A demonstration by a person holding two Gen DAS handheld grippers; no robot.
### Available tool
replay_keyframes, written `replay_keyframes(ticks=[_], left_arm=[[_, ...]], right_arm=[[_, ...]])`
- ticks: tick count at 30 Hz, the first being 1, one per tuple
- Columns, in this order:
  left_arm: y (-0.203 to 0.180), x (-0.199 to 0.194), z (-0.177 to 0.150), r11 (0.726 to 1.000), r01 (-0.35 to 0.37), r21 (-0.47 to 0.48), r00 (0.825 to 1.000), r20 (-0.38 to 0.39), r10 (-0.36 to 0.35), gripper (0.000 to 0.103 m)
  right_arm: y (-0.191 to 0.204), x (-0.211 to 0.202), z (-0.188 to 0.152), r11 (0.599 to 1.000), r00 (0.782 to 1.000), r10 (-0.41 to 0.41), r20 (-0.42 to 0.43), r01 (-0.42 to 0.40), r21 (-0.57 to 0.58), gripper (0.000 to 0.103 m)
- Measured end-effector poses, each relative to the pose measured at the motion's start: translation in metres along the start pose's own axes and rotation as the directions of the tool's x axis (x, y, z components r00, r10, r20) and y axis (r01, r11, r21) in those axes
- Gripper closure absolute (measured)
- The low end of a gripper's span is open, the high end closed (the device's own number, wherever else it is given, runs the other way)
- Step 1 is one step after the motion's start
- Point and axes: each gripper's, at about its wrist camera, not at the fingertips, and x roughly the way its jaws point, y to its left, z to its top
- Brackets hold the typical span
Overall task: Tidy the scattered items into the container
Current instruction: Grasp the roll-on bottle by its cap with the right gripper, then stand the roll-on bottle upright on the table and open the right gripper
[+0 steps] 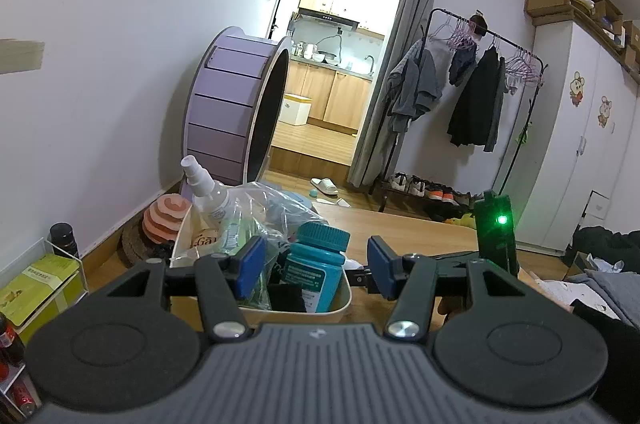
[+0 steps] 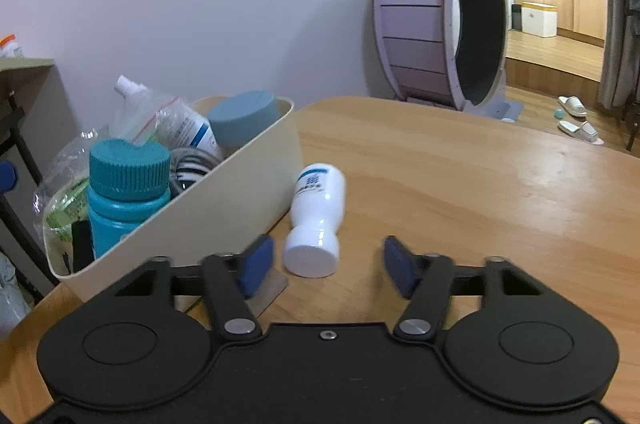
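A cream oval container point(image 2: 240, 192) stands on the wooden table point(image 2: 480, 184), packed with a teal bottle point(image 2: 126, 184), a blue-grey capped jar point(image 2: 242, 118), a plastic bag and a spray bottle point(image 1: 204, 184). Beside its wall lies a white bottle point(image 2: 318, 216), cap end toward me. My right gripper point(image 2: 328, 268) is open, low over the table, and its pads straddle that cap end without touching it. My left gripper point(image 1: 317, 268) is open at the container's near end point(image 1: 340, 300), with the teal bottle point(image 1: 316, 264) beyond its pads and untouched.
A flat grey piece point(image 2: 268, 288) lies on the table under the right gripper's left finger. A purple wheel point(image 2: 440, 24) stands on the floor beyond the table. A wire rack with a green box point(image 1: 40, 284) is at the left; a clothes rail point(image 1: 480, 84) is far right.
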Motion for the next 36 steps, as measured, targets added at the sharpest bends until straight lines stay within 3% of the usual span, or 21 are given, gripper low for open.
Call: replay_keyframes(ticks=[1,8,15,21,29,33,36], left_arm=[[0.000,0.000,0.000,1.000,0.000,0.001,1.000,0.000,0.000,0.047],[-0.002,0.001,0.000,1.000,0.007,0.005,1.000,-0.003,-0.007,0.047],[-0.010,0.004,-0.004,0.999,0.025,0.030,0.999,-0.022,-0.025,0.047],[-0.026,0.008,-0.013,0.991,0.077,0.109,0.996,-0.061,-0.071,0.047],[-0.041,0.017,-0.027,0.981,0.101,0.163,0.991,-0.109,-0.084,0.047],[-0.045,0.021,-0.033,0.979,0.105,0.176,0.989,-0.125,-0.084,0.047],[-0.048,0.023,-0.034,0.977,0.117,0.181,0.986,-0.137,-0.093,0.047]], right_arm=[[-0.002,0.001,0.001,1.000,1.000,0.013,0.000,-0.013,0.009,0.072],[-0.011,-0.033,0.003,0.999,0.996,0.023,0.081,-0.026,0.038,0.072],[-0.002,-0.089,0.002,0.999,0.991,0.015,0.132,-0.011,-0.030,0.072],[0.007,-0.126,-0.013,0.997,0.991,0.053,0.127,-0.046,-0.057,0.072],[0.021,-0.140,-0.037,0.986,0.994,0.100,0.036,-0.094,-0.136,0.072],[0.023,-0.139,-0.046,0.985,0.991,0.123,0.048,-0.116,-0.124,0.064],[0.019,-0.152,-0.047,0.988,0.990,0.110,0.083,-0.100,-0.118,0.048]])
